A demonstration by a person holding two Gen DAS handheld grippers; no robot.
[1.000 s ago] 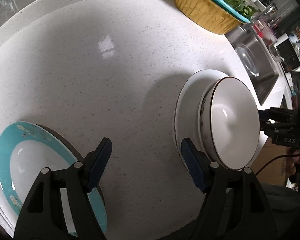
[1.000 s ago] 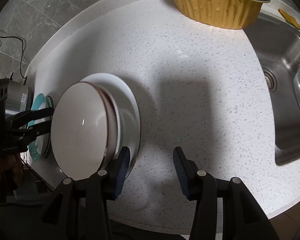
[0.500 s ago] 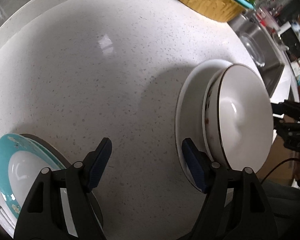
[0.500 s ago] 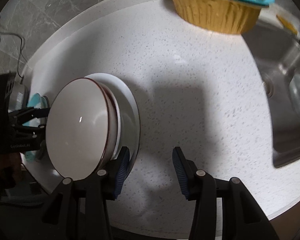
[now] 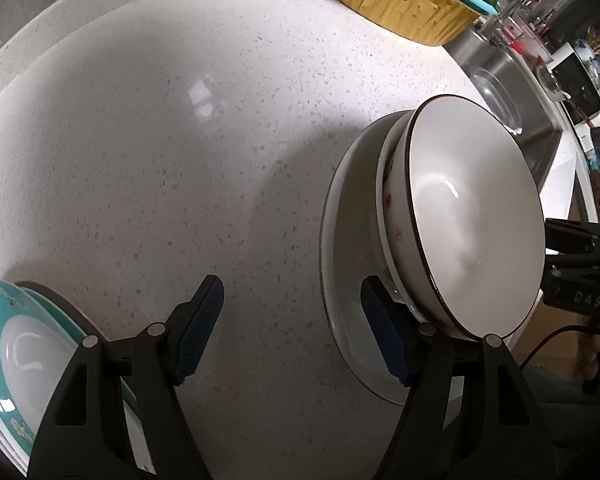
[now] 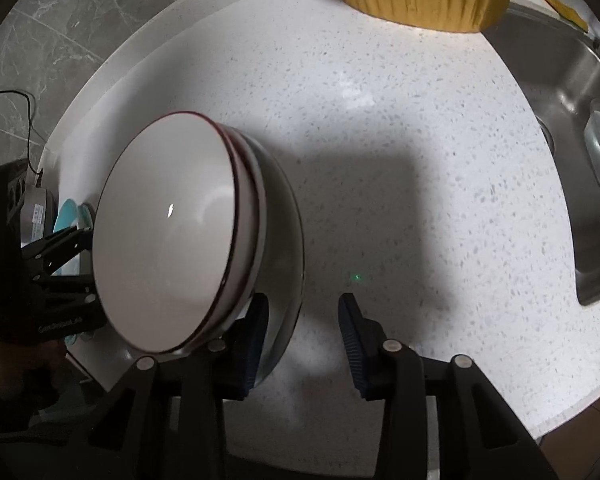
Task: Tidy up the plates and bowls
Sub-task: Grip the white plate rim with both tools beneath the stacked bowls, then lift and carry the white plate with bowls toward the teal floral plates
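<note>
Left wrist view: a white bowl [image 5: 476, 224] with a thin dark rim and small red marks on its outer wall is nested in a second white bowl, and both sit on a wide white plate [image 5: 342, 248] on the speckled white counter [image 5: 160, 140]. At the lower left edge lies a teal-rimmed plate [image 5: 16, 344] with a white centre. The left gripper [image 5: 292, 332] points down at bare counter between the two plates, its blue pads spread apart and empty; its right pad hangs just over the white plate's edge. A yellow fluted basket [image 5: 400, 0] with a teal rim holds green leaves at the far side, beside a steel sink [image 5: 512, 80] with a clear glass dish in it.

Right wrist view: the stacked bowls [image 6: 168, 236] sit at the left, on the white plate [image 6: 288, 240]. The right gripper [image 6: 302, 340] has just been closing, yet its pads are still parted; the left pad is at the plate's near edge, the right over counter. Whether it touches, I cannot tell. The left gripper [image 6: 70, 256] shows past the bowls.
</note>
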